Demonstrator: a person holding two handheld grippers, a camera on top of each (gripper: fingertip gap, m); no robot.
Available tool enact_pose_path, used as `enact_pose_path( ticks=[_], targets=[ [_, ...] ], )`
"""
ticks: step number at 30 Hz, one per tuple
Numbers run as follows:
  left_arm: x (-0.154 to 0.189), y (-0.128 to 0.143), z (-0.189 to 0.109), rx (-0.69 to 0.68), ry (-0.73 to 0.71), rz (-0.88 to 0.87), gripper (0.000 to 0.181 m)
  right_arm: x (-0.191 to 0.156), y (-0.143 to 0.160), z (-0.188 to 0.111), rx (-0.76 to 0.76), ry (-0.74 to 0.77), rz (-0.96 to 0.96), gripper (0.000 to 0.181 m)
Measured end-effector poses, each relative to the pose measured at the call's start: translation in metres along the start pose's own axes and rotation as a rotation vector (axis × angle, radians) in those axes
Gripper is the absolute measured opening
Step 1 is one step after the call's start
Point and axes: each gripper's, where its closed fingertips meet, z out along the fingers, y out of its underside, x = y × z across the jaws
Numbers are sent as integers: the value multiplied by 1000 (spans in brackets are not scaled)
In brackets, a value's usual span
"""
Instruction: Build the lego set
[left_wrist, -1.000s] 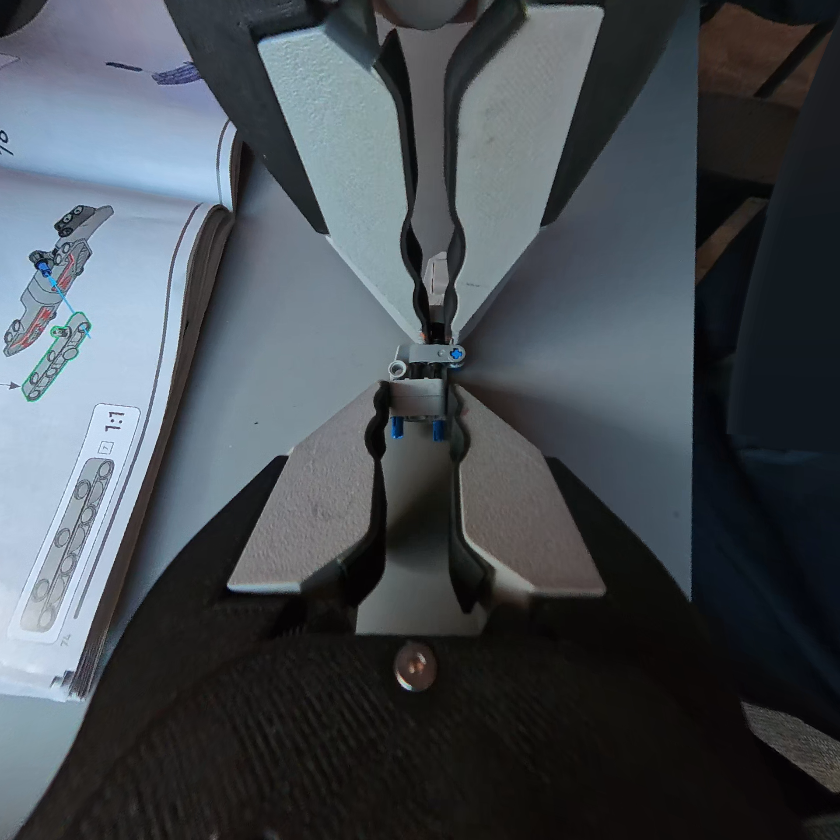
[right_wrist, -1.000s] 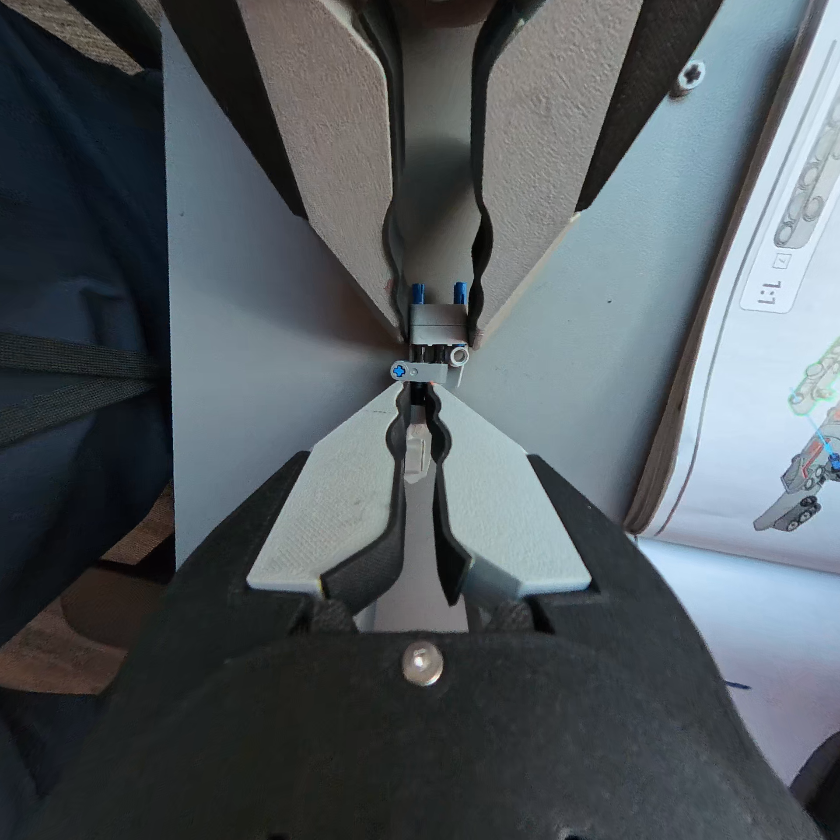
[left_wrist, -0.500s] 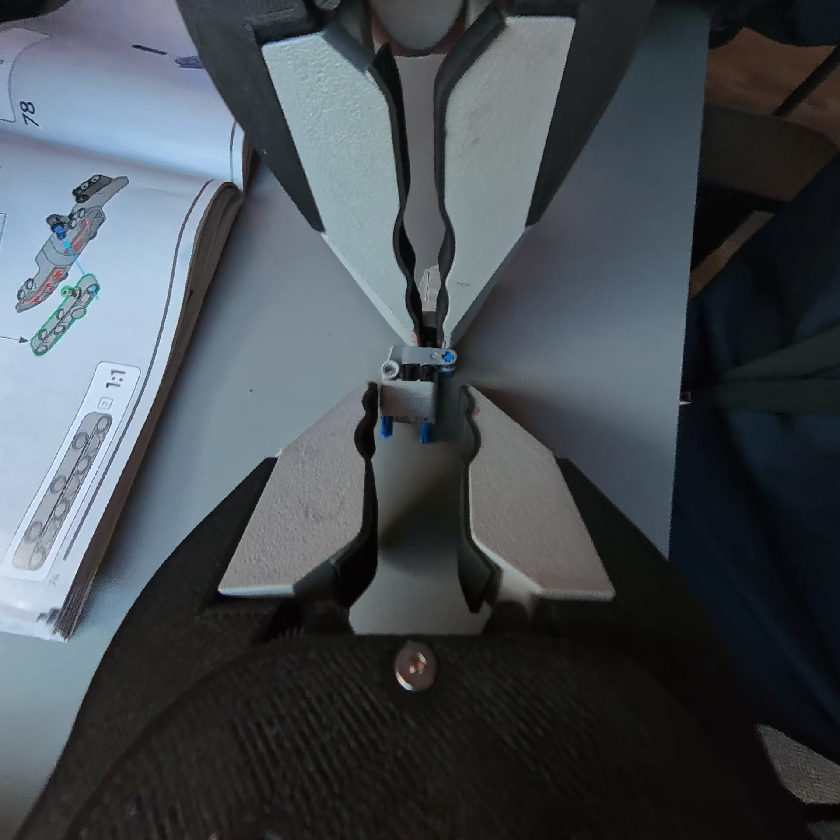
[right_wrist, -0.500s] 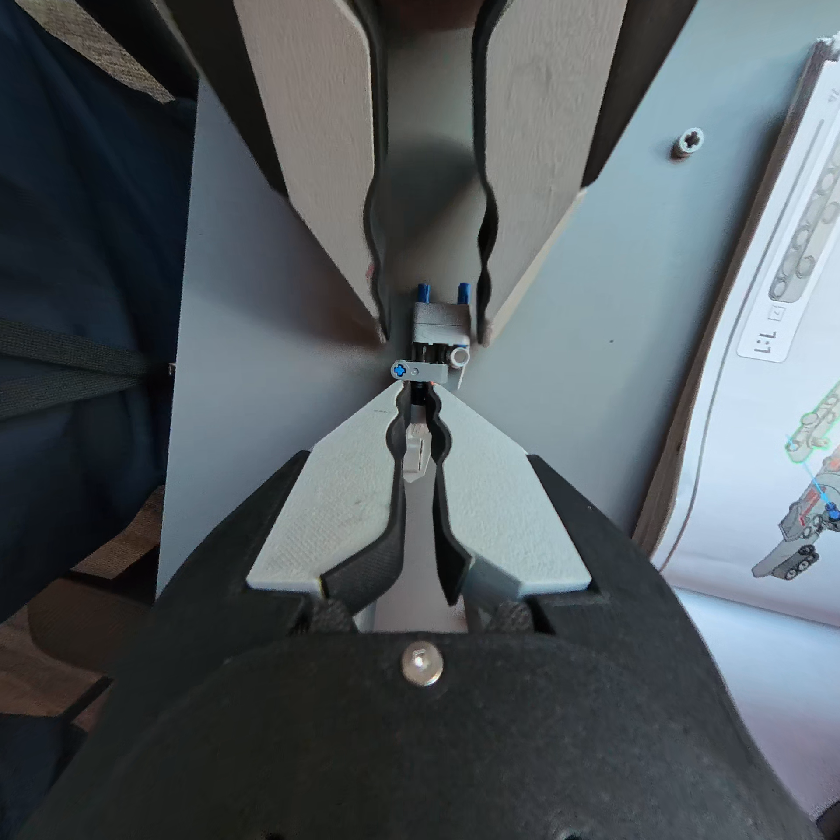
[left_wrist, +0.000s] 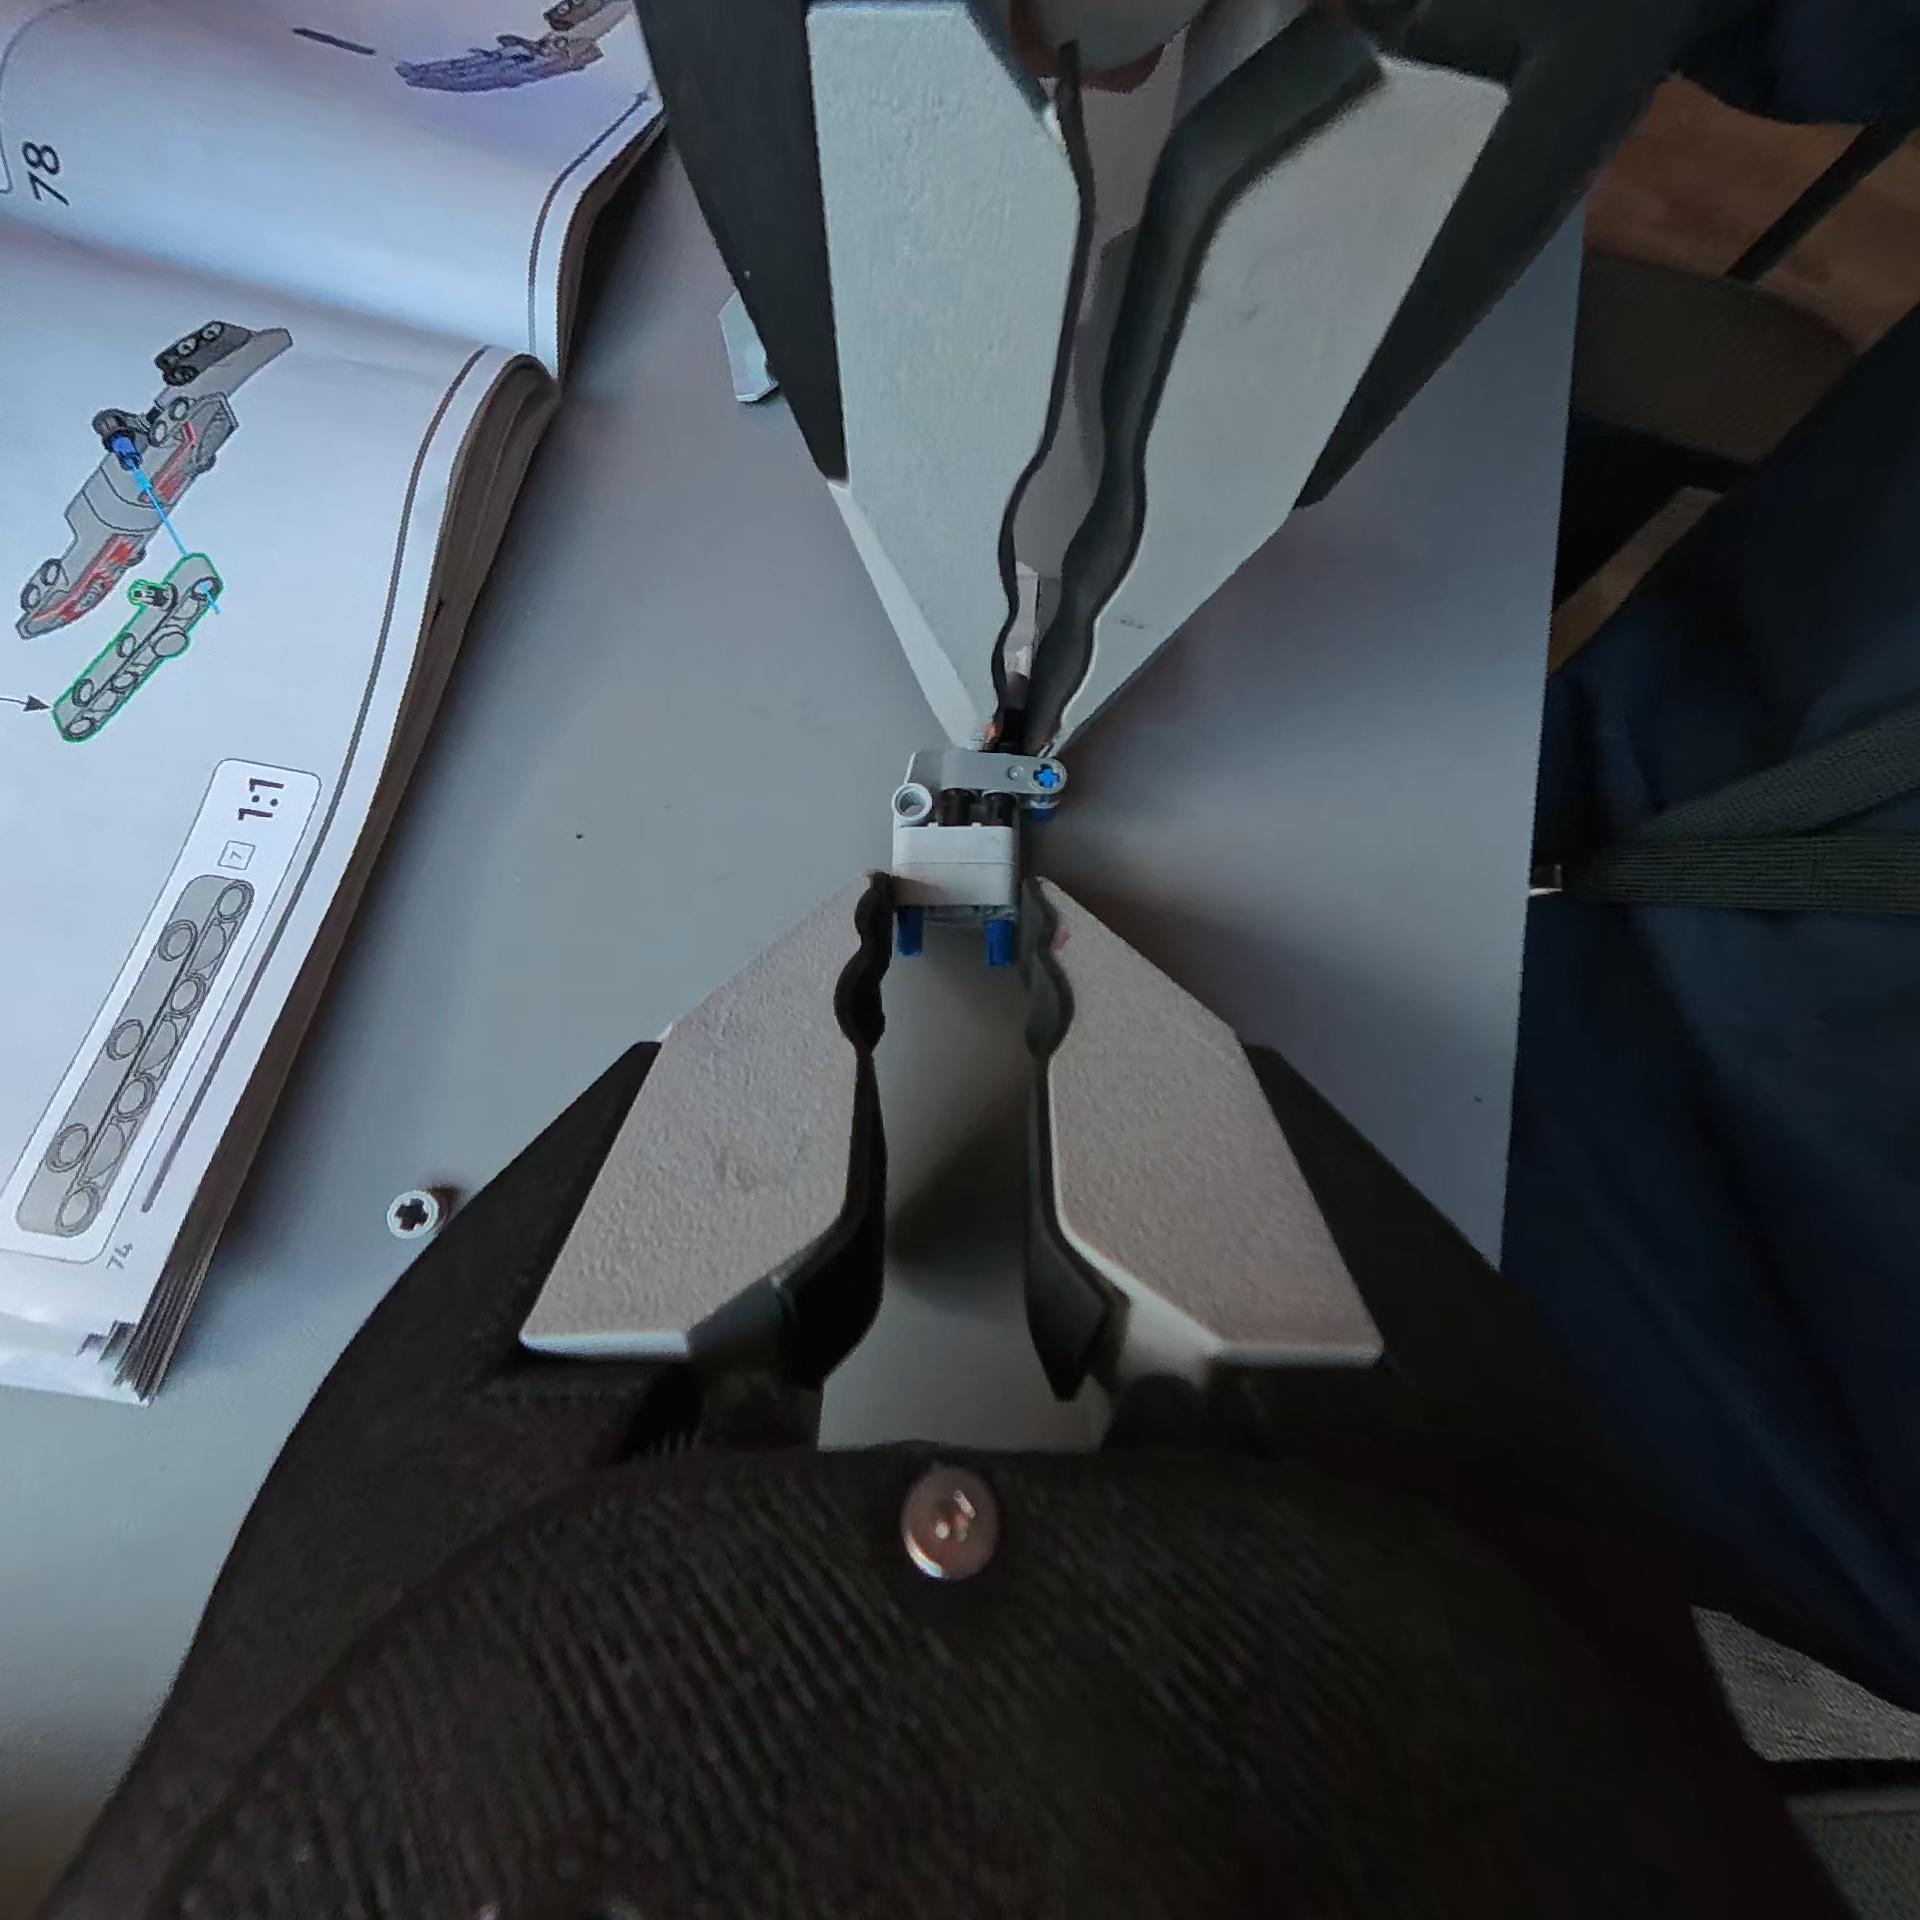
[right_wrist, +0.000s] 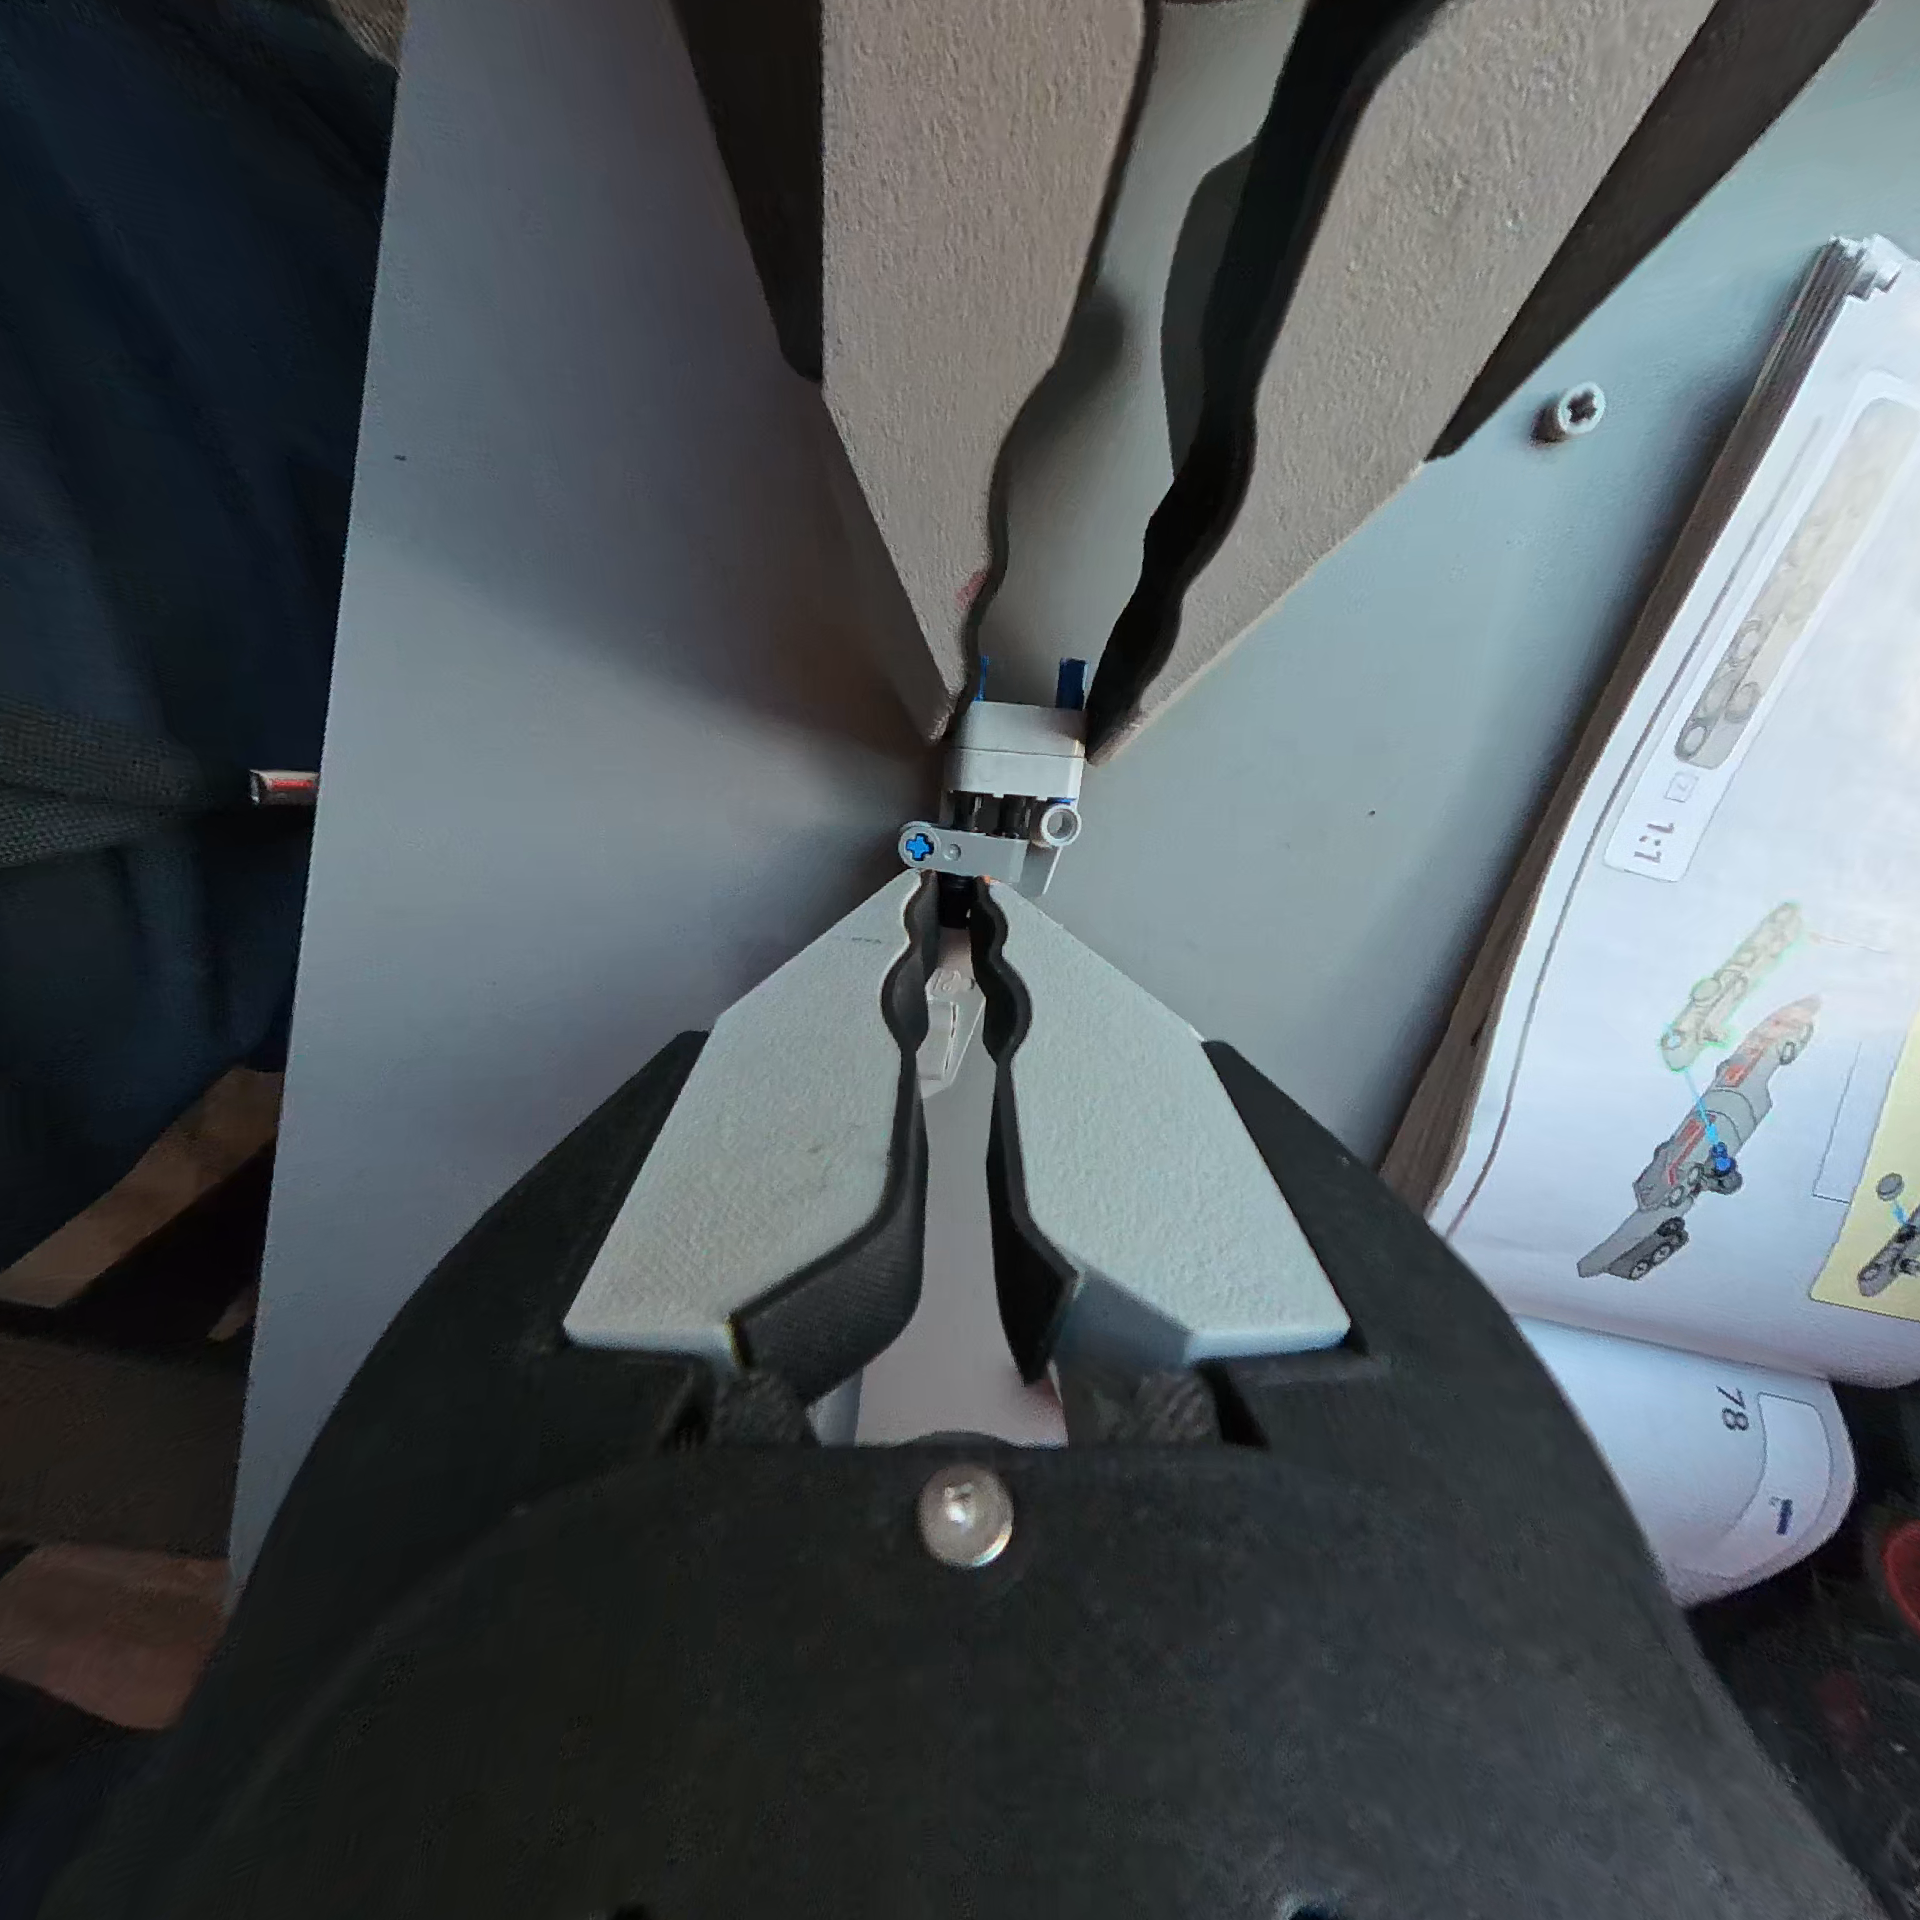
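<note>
Tilted now where it faced the left gripper (left_wrist: 956, 904) squarely 0.5 s ago, the right gripper (right_wrist: 961, 899) leans aslant across the top of the left wrist view. The left jaws, which stood slightly clear then, have drawn in to the lego assembly (left_wrist: 954, 831).

That assembly hangs above the grey desk (left_wrist: 675, 727), caught between the 2 grippers, which meet tip to tip. The left jaws are narrow and close on the sides of its light grey block (left_wrist: 951, 847), with 2 blue pins (left_wrist: 909, 935) poking back between the fingers. In the right wrist view both tips appear to touch the block.

The right jaws are nearly closed, pinching the opposite end of the assembly, where a whitish piece (right_wrist: 951, 1029) sits between the pads. A thin grey beam (left_wrist: 982, 771) with a blue cross-shaped axle end (left_wrist: 1049, 774) lies across the assembly, between the 2 pairs of tips.

Left of the assembly in the left wrist view, an open instruction booklet (left_wrist: 260, 727) lies on the desk. A screw head (left_wrist: 416, 1212) is set in the desk below and left of the assembly.
</note>
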Motion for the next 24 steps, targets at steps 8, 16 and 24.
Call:
enact_pose_path(
  ticks=[8, 16, 24],
  targets=[
    [-2, -2, 1, 7, -40, -39, 20, 4, 1, 0, -58, 15, -36, 2],
    [-5, -1, -1, 8, -3, -103, 20, 7, -3, 0, -51, 84, -271, 1],
    [-1, -1, 1, 2, 36, -91, 21, 2, -1, 0, -33, 71, -500, 1]
  ],
)
